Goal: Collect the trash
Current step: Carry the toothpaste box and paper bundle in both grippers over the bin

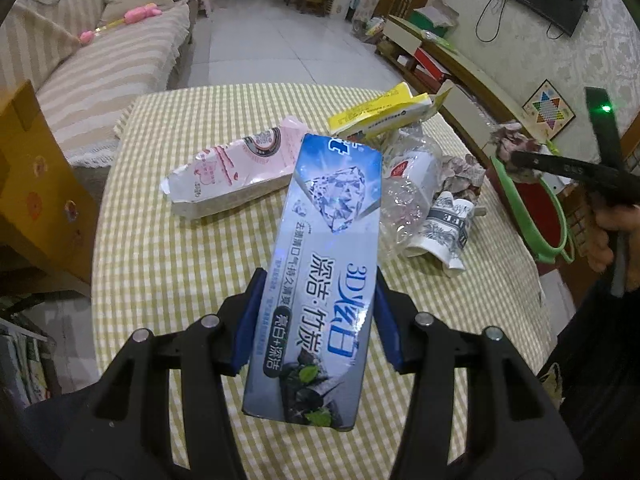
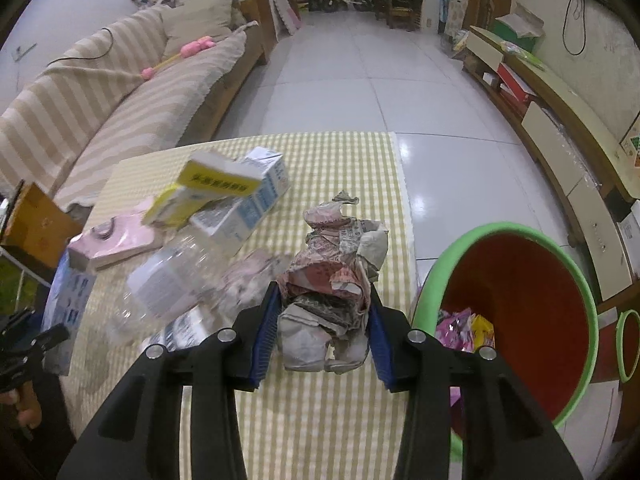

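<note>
My left gripper (image 1: 318, 280) is shut on a blue toothpaste box (image 1: 324, 248) and holds it above the checked table (image 1: 180, 272). My right gripper (image 2: 324, 292) is shut on a crumpled newspaper ball (image 2: 336, 276), raised over the table's right side, beside the red bin with a green rim (image 2: 516, 304). The right gripper and its paper also show in the left wrist view (image 1: 516, 152). Left on the table are a pink pouch (image 1: 236, 168), a yellow box (image 1: 380, 114), a clear plastic bottle (image 1: 408, 184) and a crushed paper cup (image 1: 444, 232).
The bin (image 1: 540, 216) stands on the floor off the table's right edge and holds several wrappers (image 2: 464, 328). A striped sofa (image 2: 100, 120) is at the left, a TV cabinet (image 2: 560, 128) at the right. A cardboard box (image 1: 36, 184) stands left of the table.
</note>
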Action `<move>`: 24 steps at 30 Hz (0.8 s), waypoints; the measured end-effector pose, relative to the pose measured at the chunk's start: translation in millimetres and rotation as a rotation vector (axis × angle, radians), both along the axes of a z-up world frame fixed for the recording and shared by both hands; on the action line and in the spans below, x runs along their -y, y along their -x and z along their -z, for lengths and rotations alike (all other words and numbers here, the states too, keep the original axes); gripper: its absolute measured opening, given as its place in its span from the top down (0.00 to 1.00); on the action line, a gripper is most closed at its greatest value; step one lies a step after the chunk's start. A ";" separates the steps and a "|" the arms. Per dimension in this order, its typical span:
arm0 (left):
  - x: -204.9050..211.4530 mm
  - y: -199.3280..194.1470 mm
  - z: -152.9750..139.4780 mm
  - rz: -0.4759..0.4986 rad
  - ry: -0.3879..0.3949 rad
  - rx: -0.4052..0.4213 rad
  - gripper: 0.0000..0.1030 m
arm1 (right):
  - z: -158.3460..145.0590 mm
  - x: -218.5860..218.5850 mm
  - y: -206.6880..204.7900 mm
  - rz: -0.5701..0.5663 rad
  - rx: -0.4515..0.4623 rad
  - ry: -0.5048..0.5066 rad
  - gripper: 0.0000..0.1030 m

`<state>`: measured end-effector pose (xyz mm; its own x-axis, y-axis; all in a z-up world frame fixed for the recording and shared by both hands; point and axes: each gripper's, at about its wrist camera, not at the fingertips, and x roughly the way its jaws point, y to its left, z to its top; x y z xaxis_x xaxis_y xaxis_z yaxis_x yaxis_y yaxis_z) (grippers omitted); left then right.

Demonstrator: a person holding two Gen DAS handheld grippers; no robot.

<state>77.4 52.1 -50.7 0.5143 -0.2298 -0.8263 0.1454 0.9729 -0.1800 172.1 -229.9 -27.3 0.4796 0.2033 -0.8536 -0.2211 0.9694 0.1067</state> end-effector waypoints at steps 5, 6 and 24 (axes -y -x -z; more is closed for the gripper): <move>10.6 8.7 -14.2 0.000 -0.026 0.031 0.53 | -8.1 4.5 23.4 -0.013 0.013 -0.007 0.61; 12.0 9.4 -16.3 0.002 -0.025 0.033 0.53 | -9.6 5.0 26.8 -0.012 0.014 -0.010 0.61; 90.5 -11.3 -50.7 0.135 -0.018 0.084 0.53 | -37.2 71.2 52.7 0.096 0.086 -0.036 0.61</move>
